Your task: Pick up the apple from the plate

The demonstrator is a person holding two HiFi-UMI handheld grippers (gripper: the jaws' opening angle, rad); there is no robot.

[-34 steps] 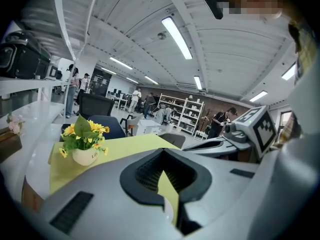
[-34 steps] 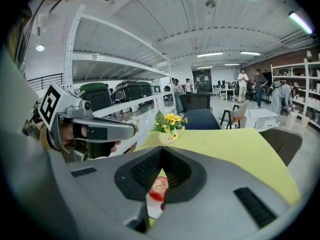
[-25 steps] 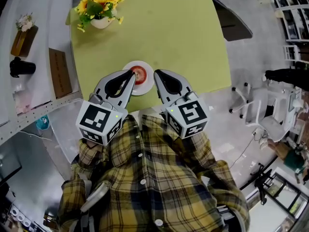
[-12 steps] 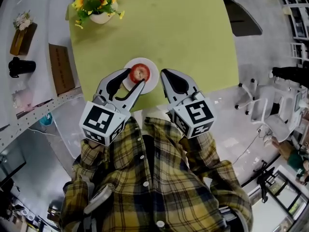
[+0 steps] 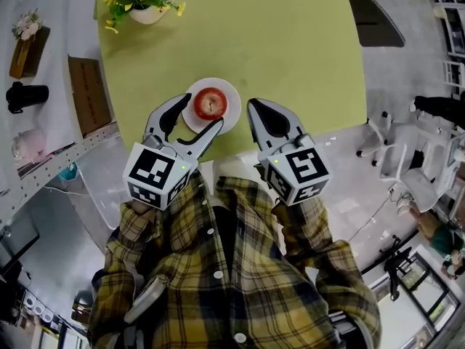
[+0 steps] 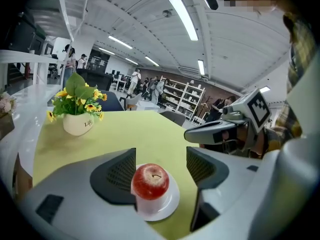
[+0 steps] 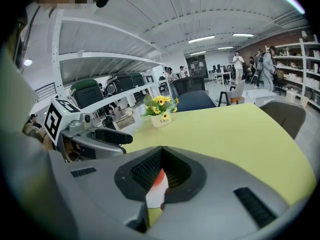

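Reaching for the round red apple (image 5: 210, 102), lying on the small white plate (image 5: 229, 92) near the yellow-green desk's (image 5: 290, 49) front edge.
Just been spreading fingers of the left gripper (image 6: 161, 171), now wide apart around the apple, not pressing it; fingers of the right gripper (image 7: 161, 176) pressed together, empty, beside the plate. Left to do: closing, lifting.

The apple (image 5: 211, 102) rests on a white plate (image 5: 234, 99) close to the near edge of the green table (image 5: 290, 42). The left gripper (image 5: 203, 113) has just been opening its jaws, and their tips now stand either side of the apple. The right gripper (image 5: 254, 109), jaws together, sits just beside the plate. A flower pot (image 5: 147, 13) occupies the far left corner.
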